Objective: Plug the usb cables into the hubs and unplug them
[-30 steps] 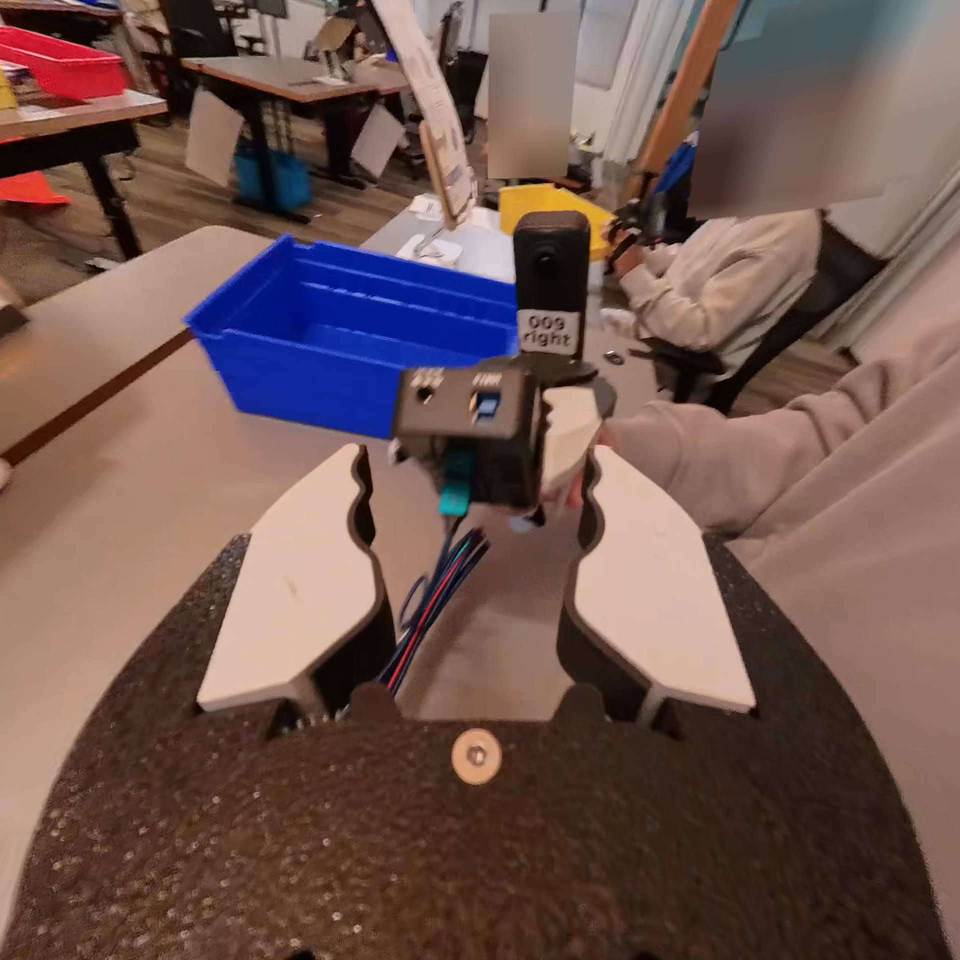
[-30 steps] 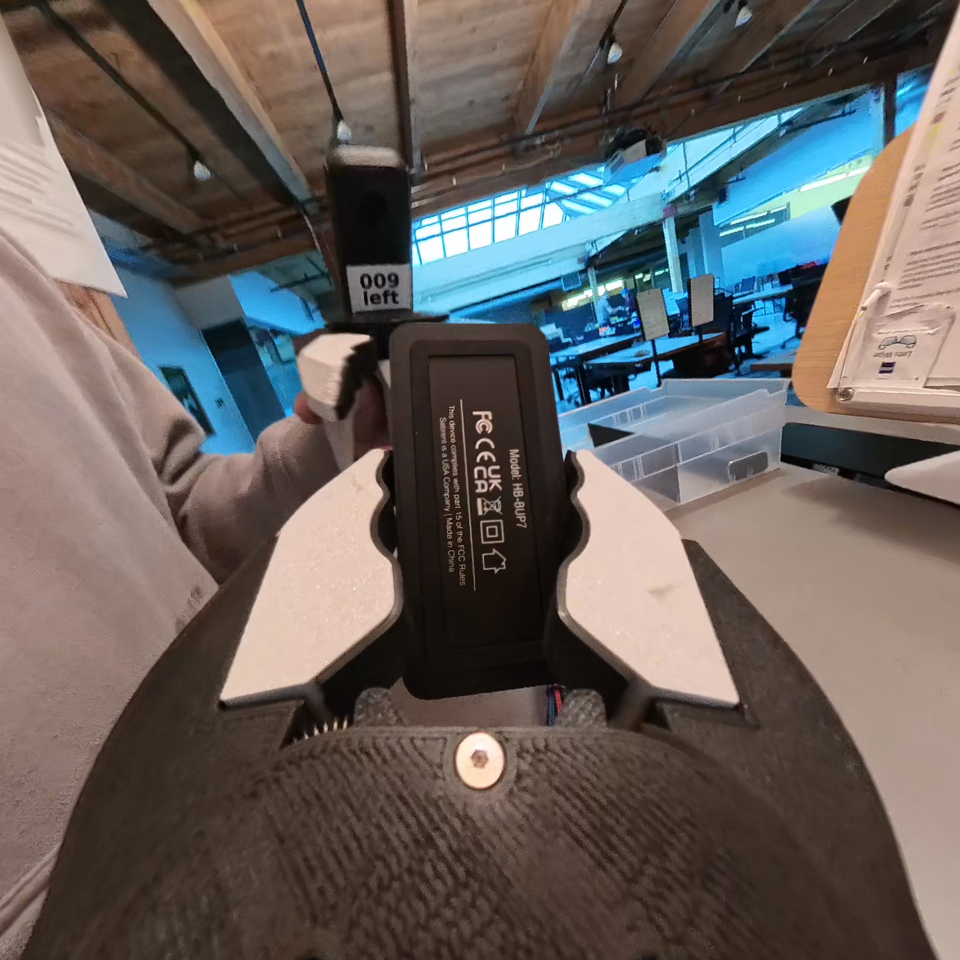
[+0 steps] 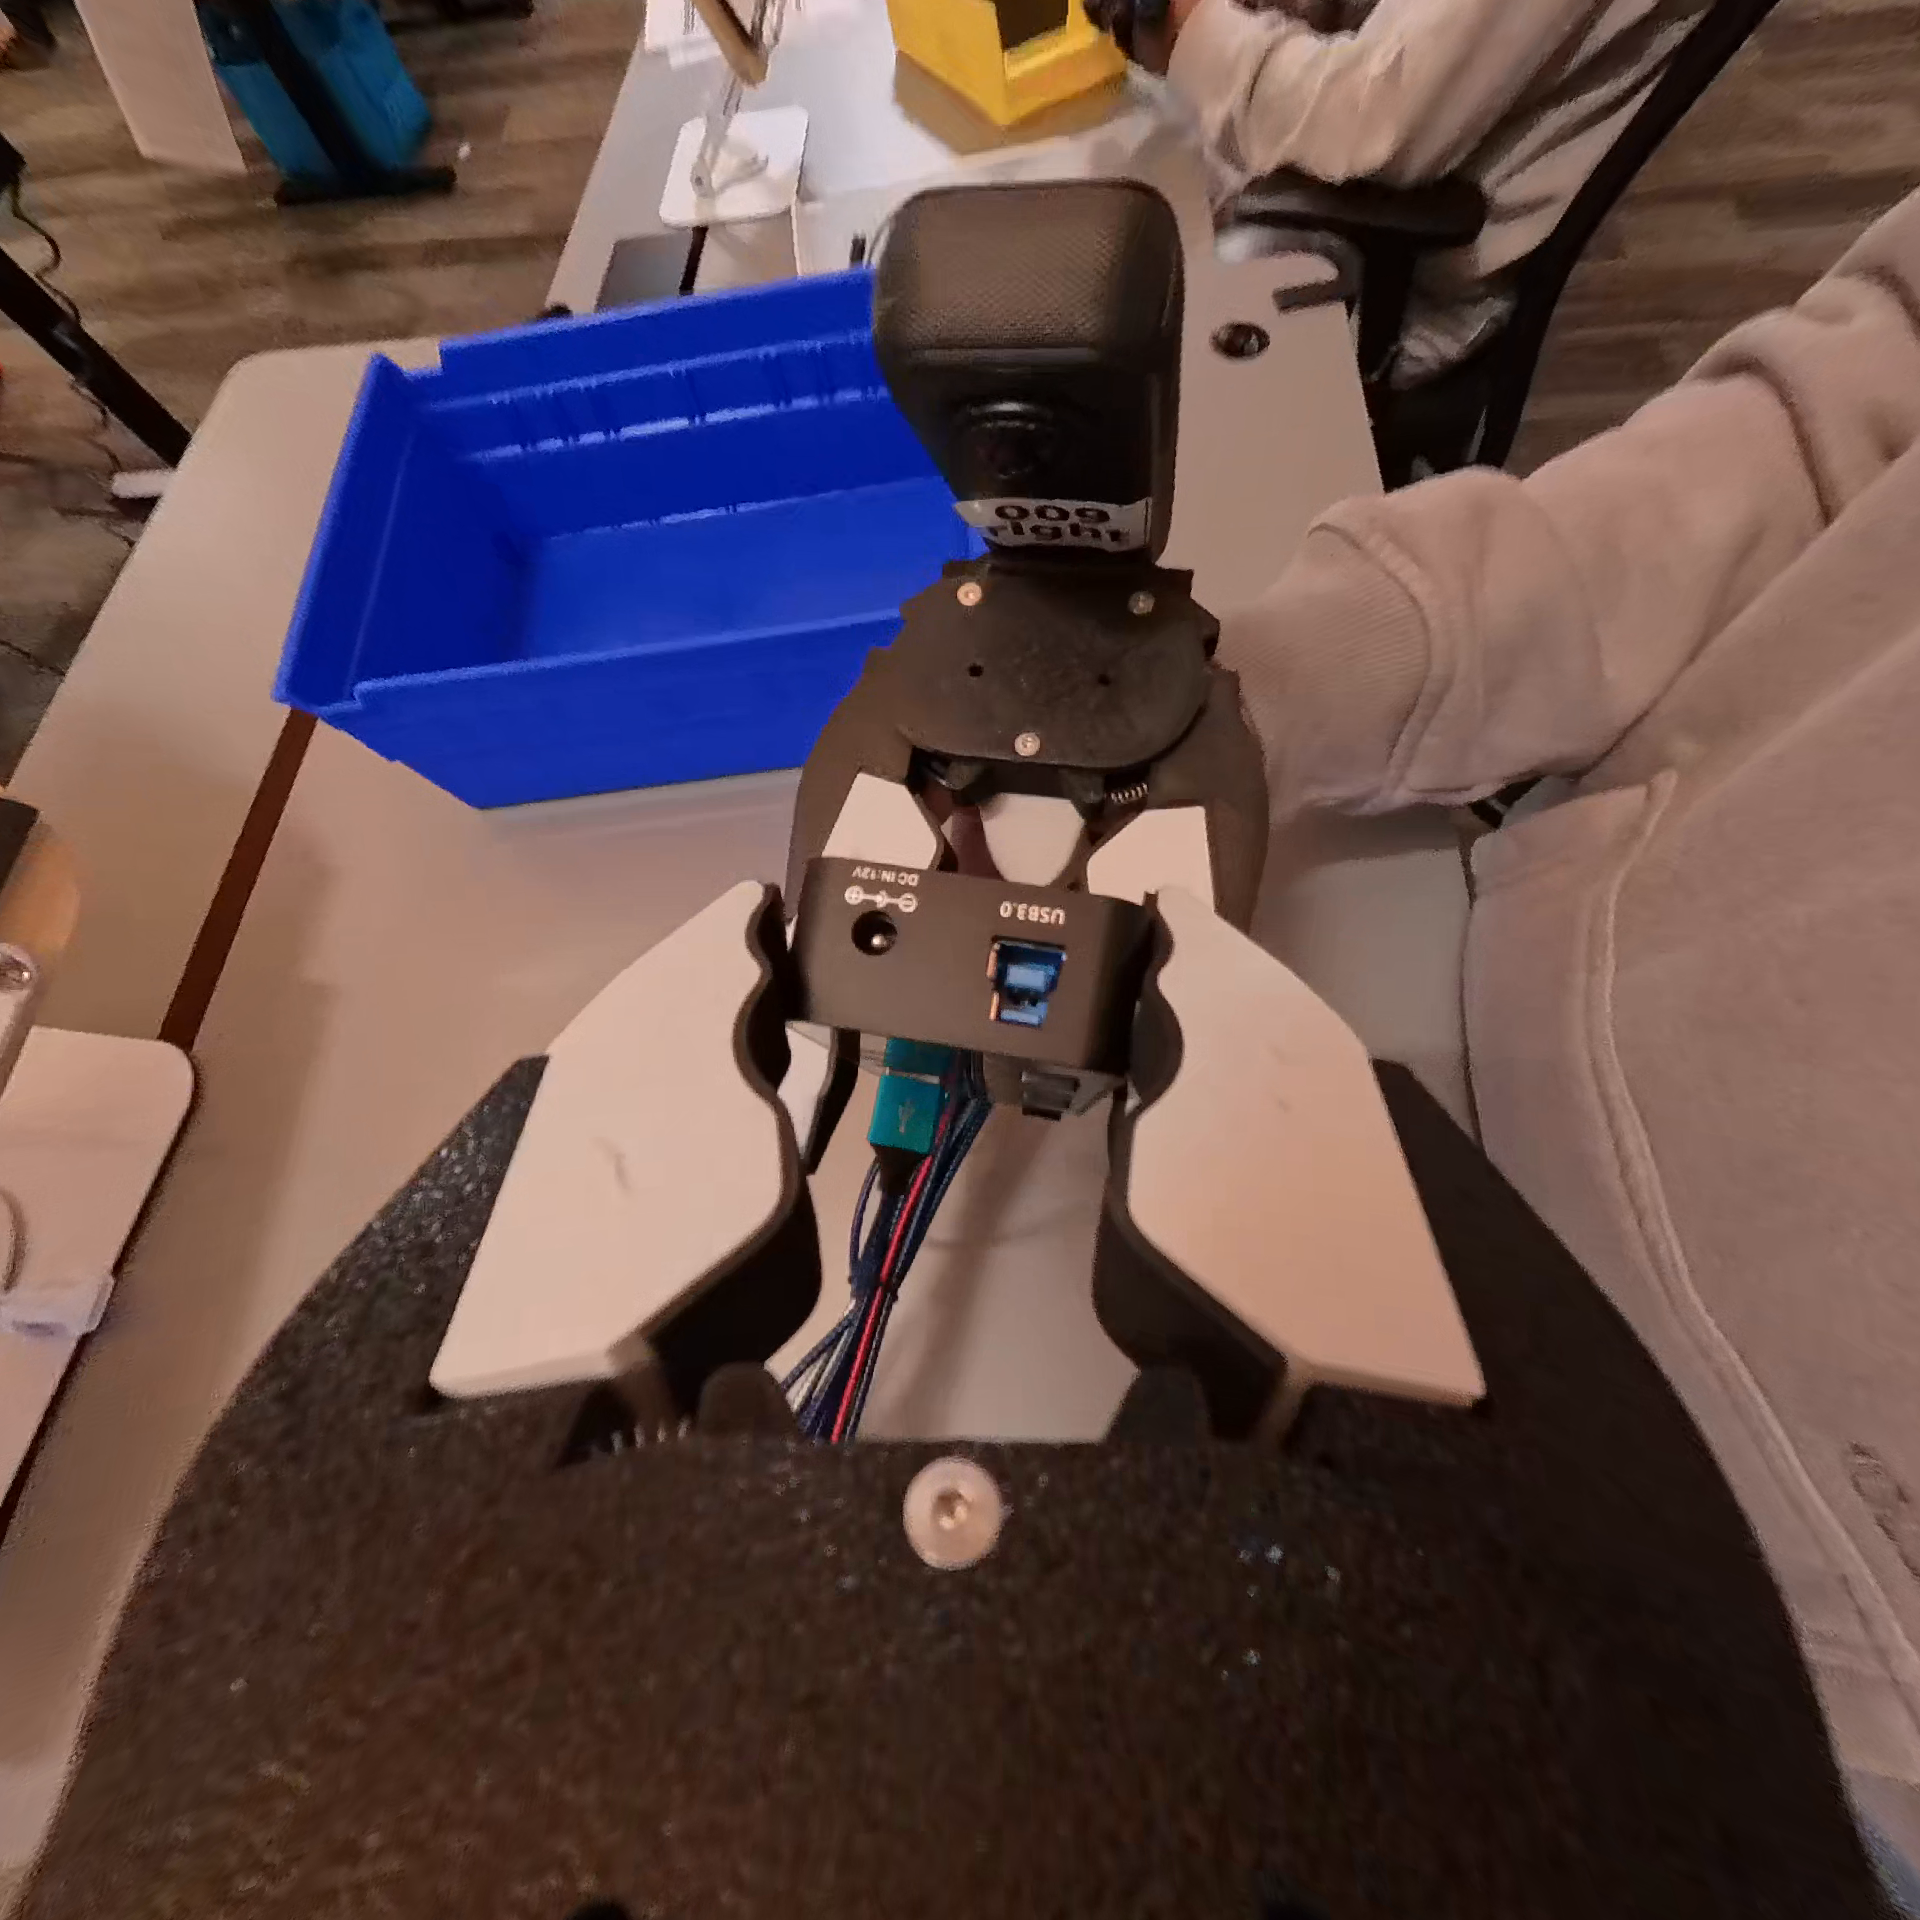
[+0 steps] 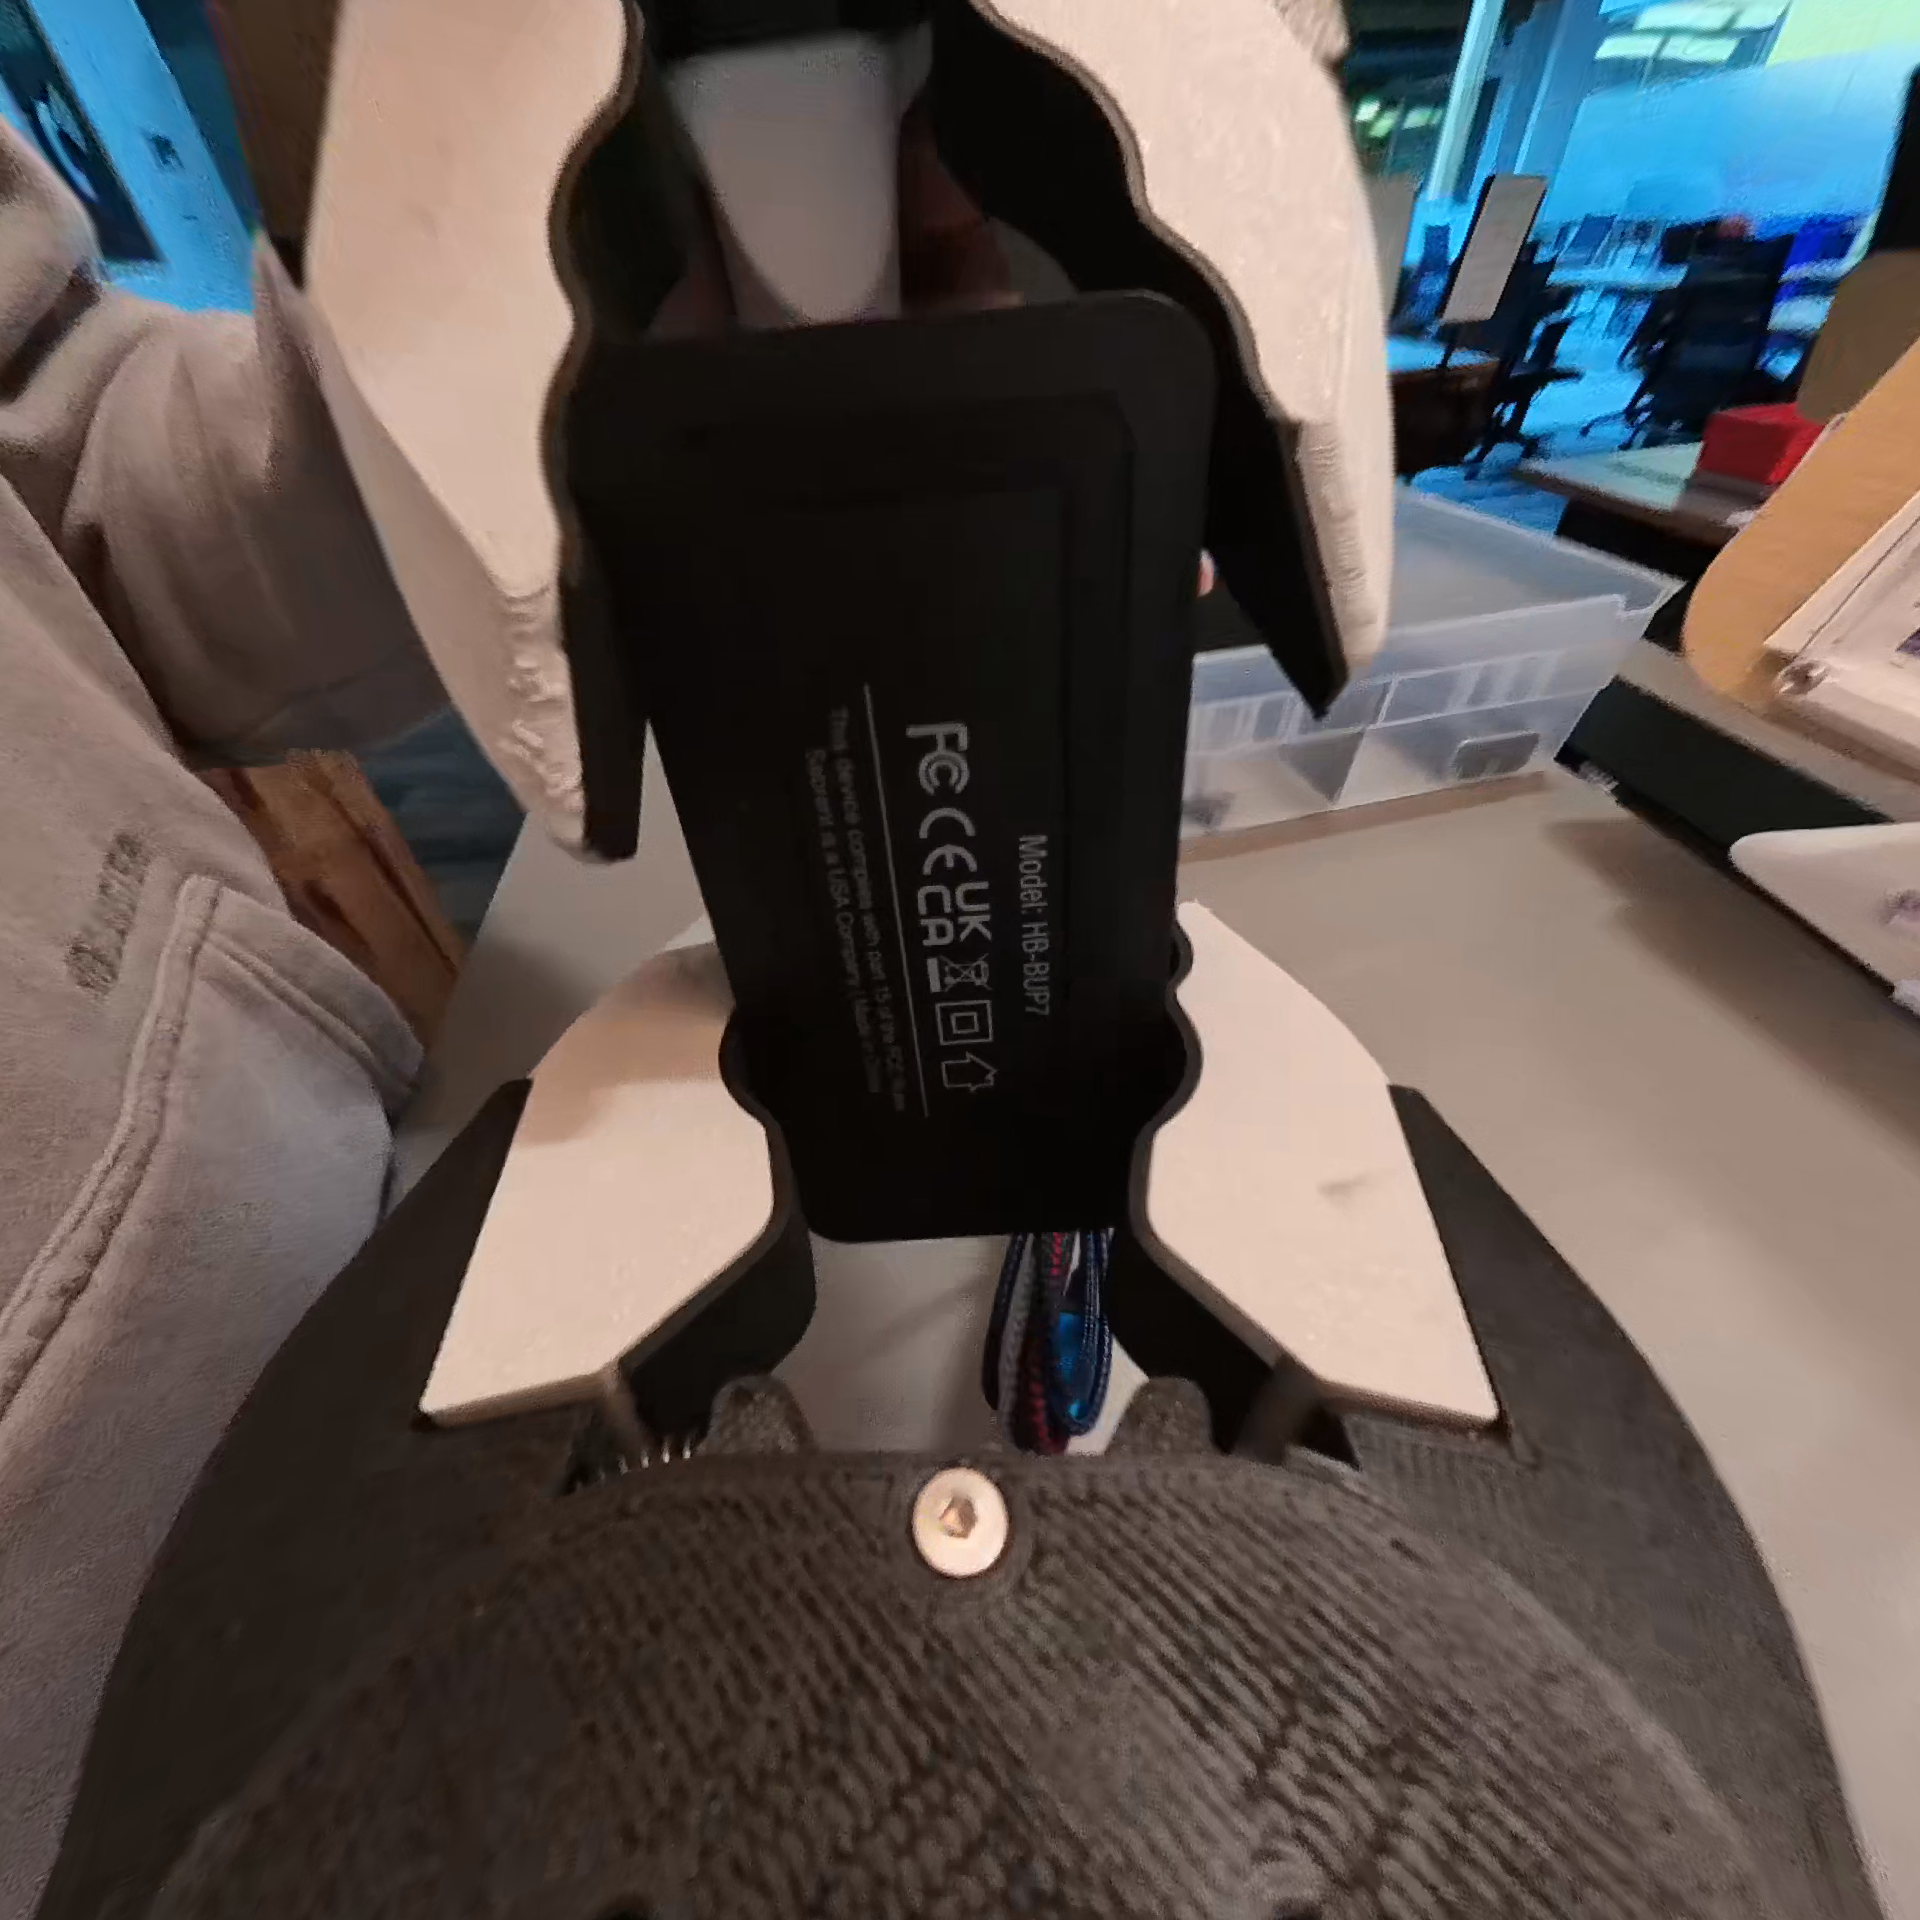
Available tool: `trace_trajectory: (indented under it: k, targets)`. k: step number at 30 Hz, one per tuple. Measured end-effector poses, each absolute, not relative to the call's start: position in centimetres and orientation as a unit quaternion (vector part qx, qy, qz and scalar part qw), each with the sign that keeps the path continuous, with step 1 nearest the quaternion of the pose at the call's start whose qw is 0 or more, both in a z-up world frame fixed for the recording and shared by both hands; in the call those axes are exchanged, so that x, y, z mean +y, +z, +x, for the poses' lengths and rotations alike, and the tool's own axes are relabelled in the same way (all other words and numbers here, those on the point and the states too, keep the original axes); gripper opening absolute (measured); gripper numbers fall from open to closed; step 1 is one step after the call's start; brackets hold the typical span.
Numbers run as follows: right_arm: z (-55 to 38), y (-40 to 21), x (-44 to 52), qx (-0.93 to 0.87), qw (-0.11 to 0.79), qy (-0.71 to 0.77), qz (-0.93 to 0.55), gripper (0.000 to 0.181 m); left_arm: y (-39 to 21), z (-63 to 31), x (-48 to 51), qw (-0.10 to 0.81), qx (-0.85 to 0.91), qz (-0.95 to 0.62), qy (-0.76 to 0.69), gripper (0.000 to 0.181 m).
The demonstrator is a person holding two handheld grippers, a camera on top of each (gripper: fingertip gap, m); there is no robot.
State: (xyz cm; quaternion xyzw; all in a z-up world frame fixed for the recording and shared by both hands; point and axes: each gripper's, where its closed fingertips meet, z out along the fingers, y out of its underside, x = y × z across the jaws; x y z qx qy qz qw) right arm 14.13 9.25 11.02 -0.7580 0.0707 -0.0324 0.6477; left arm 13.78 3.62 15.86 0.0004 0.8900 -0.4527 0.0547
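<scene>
I have the black hub [image 3: 966, 966] off the tabletop [image 3: 436, 935], pinched at both ends: my right gripper [image 4: 961, 1081] has its fingers clamped on the hub's near end in its own view, and the left gripper [image 3: 961, 997] has its fingers closed against the sides of the port end. This reads to me as a handover or a two-handed brace before working a plug. A teal USB plug [image 3: 912, 1107] sits in the hub's underside, and a bundle of blue and red cables [image 3: 868, 1309] trails down between the left fingers. To do this well I'd keep one grip firm on the hub body, release the other only once the hub is steady, and pull the plug straight along its socket axis, not sideways. The blue bin [image 3: 623, 582] stands behind, well apart.
</scene>
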Motion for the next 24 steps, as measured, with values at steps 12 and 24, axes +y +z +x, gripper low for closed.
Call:
trace_trajectory:
  k: [12,24]
  targets:
    - [14.2,11.1,9.7,0.083,0.673,-0.019,-0.735,0.072,16.2,14.3,3.2,0.056,0.869,-0.02,-0.492,0.065]
    - [15.2,13.1,7.6,0.116,0.746,0.02,-0.655,0.071,19.7,16.0,6.6,0.064,0.806,-0.098,-0.58,0.077]
